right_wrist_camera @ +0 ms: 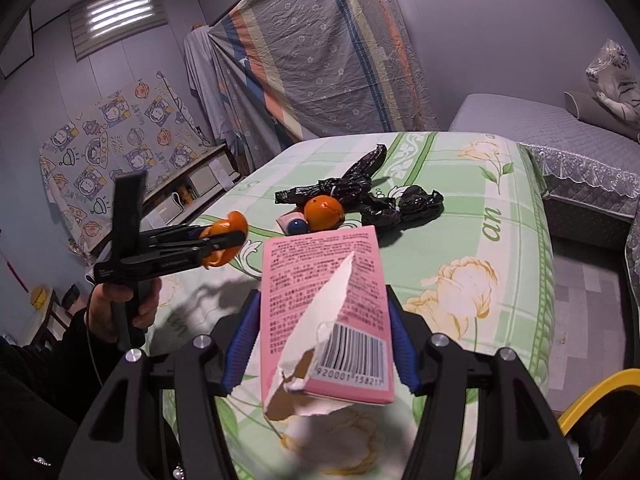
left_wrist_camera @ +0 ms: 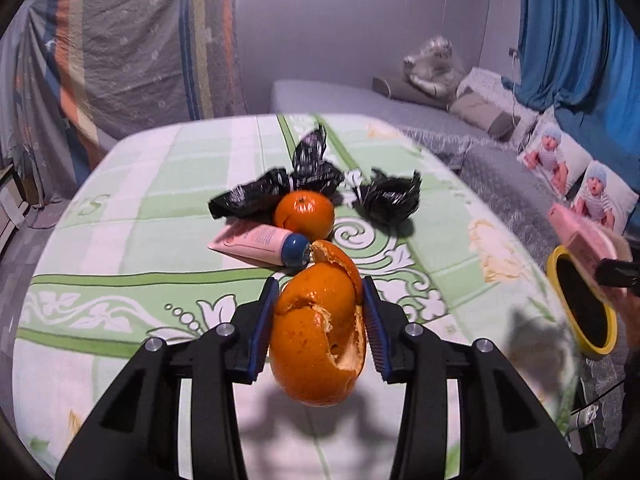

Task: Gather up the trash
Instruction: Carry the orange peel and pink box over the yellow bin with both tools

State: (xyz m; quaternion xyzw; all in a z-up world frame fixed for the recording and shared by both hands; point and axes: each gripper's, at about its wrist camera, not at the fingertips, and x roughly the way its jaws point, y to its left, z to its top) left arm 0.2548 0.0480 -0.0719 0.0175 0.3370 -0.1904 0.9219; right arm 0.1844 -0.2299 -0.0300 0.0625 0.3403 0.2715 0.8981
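Note:
My left gripper (left_wrist_camera: pixel 320 300) is shut on an orange peel (left_wrist_camera: pixel 320 336), lifted above the green tablecloth (left_wrist_camera: pixel 120 248); the right wrist view shows the same peel (right_wrist_camera: pixel 224 236) in that gripper (right_wrist_camera: pixel 236 240) at the left. My right gripper (right_wrist_camera: pixel 320 312) is shut on a torn pink carton (right_wrist_camera: pixel 320 288) with a barcode; in the left wrist view the carton (left_wrist_camera: pixel 580 232) shows at the right edge. On the cloth lie a whole orange (left_wrist_camera: pixel 304 210), a pink tube with a blue cap (left_wrist_camera: pixel 260 240) and crumpled black plastic bags (left_wrist_camera: pixel 388 196).
A yellow-rimmed bin (left_wrist_camera: pixel 580 304) stands off the table's right edge, under the pink carton. A grey bed (left_wrist_camera: pixel 400 104) with pillows is behind. A draped striped sheet (right_wrist_camera: pixel 320 52) hangs at the back. A person's hand (right_wrist_camera: pixel 120 308) grips the left tool's handle.

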